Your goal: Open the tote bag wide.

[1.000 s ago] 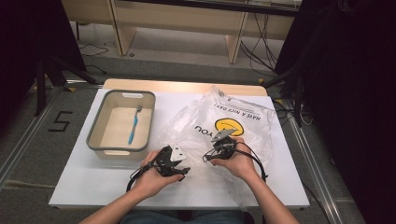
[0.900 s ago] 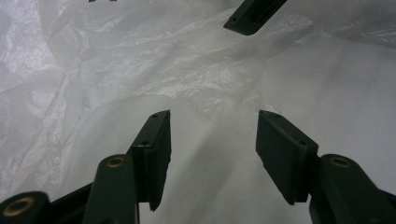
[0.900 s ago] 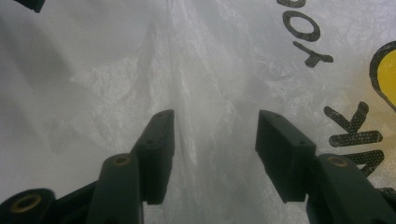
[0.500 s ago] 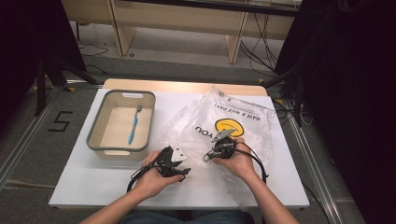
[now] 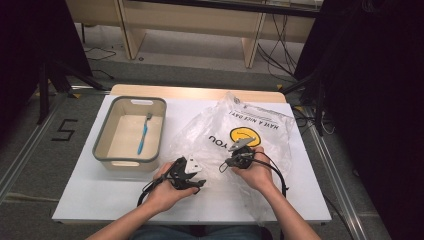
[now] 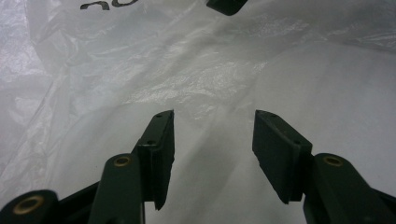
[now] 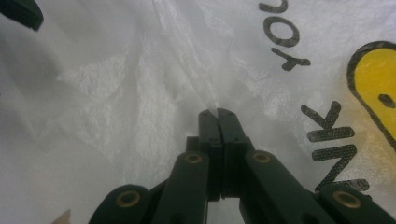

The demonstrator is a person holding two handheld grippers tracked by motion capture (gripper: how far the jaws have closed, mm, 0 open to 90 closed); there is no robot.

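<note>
Thin translucent white plastic bag [image 5: 235, 132] with a yellow smiley face and black lettering, spread crumpled across the right half of the white table [image 5: 100, 195], near edge reaching down toward the person's side. Right gripper [image 5: 231, 162] resting over the bag's near-left portion, just below the yellow face; in the right gripper view, black jaws pressed flat together with a fold of the bag's film [image 7: 187, 70] pinched at the tips, so clenched on the bag, black letters and the yellow print off to the right. Left gripper [image 5: 192, 177] held low over the table at the bag's left edge, just beside the right gripper; in the left gripper view, jaws spread well apart and released, nothing between them, wrinkled film [image 6: 140, 60] lying just ahead of the tips and bare table beneath. Tip of the other gripper visible at the top edge of that view. Beige rectangular plastic tub with a grey rim [image 5: 103, 135] standing on the table's left half, apart from the bag, with a blue toothbrush [image 5: 144, 134] lying lengthwise on its floor near the right wall.
</note>
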